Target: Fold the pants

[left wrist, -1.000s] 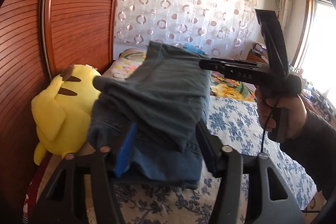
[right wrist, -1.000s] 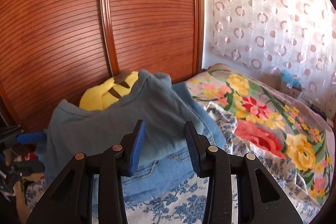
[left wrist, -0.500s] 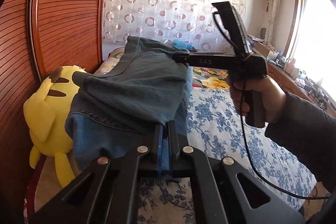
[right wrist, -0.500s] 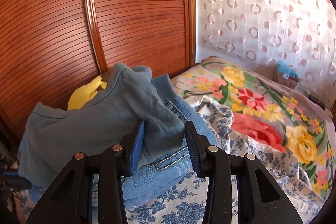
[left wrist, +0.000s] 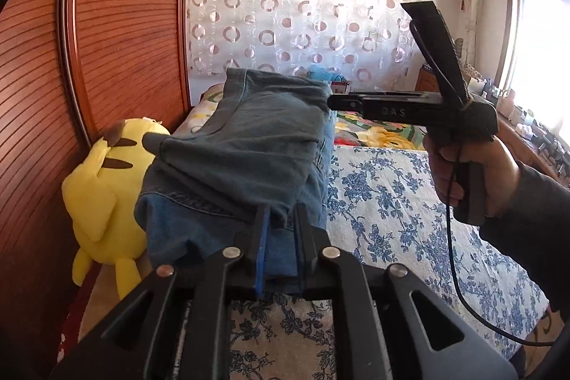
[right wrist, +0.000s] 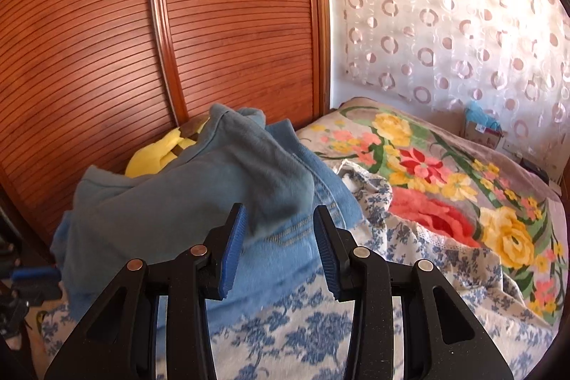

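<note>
A yellow plush toy with dark-tipped ears [left wrist: 103,187] slumps against the slatted reddish wooden wardrobe doors [left wrist: 117,34] at the left edge of my bed. Just beside it, the folded blue denim pants [left wrist: 249,162], their greyer inside-out layer on top, lie in a thick bundle on the blue-and-white floral bedspread [left wrist: 392,212]. My left gripper [left wrist: 281,237] is clenched on the near edge of that bundle, its blue-padded fingers pinching the denim between them. To the right, my right hand [left wrist: 470,170] holds the black handle of the right gripper [right wrist: 279,248], whose tip reaches the far right side of the pants; from its own camera its blue pads stand released, well apart, with the denim's stitched hem lying between them and not pinched. Beyond the pants a bright flowered blanket in red, yellow and green [right wrist: 445,180] spreads toward the sheer curtain with pink ring patterns [right wrist: 456,31] at the head of the bed.
</note>
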The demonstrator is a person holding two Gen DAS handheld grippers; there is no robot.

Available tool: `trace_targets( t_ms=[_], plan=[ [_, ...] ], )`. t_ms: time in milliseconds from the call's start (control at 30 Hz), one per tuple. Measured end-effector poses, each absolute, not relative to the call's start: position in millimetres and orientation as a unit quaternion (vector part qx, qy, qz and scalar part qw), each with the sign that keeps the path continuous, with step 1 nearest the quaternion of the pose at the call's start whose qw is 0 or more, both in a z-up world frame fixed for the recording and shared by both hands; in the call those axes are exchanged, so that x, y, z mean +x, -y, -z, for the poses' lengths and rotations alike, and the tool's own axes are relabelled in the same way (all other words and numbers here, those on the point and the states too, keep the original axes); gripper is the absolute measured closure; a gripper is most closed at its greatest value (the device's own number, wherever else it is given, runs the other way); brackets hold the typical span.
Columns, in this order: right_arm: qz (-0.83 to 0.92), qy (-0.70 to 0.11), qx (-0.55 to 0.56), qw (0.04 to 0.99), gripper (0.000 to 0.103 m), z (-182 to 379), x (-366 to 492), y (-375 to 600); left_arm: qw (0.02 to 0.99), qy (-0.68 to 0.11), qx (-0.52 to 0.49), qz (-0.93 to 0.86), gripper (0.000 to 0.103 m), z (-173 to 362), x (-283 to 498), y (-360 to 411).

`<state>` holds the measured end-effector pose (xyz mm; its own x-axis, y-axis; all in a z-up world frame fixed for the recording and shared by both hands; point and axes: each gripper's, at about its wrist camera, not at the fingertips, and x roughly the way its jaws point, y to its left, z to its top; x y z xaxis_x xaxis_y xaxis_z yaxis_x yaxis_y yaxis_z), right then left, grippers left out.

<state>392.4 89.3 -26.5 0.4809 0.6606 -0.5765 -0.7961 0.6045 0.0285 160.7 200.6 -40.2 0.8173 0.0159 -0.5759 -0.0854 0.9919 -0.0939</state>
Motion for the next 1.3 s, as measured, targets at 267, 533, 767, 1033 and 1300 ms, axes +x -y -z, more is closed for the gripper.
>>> trace_targets(
  t_ms=[267,533,767,1033,1300],
  plan=[
    [-0.429,-0.270,-0.111,0.855,0.064,20,361,-52,0.956,-0.289,-0.042,-0.020,0.063,29,159,-183],
    [-0.424,-0.261,-0.098,0.862,0.063,11,342,-20,0.958,-0.281,-0.050,0.007,0.032,19,162,-167],
    [-0.408,-0.252,-0.087,0.873,0.063,4,334,8,0.962,-0.269,-0.041,0.005,0.021,9,163,-152],
    [-0.380,-0.240,-0.076,0.890,0.060,-8,321,37,0.966,-0.255,-0.032,0.013,0.020,-4,163,-135],
    [-0.328,-0.214,-0.066,0.918,0.046,-25,289,78,0.972,-0.234,-0.017,0.014,0.020,-22,159,-110]
  ],
)
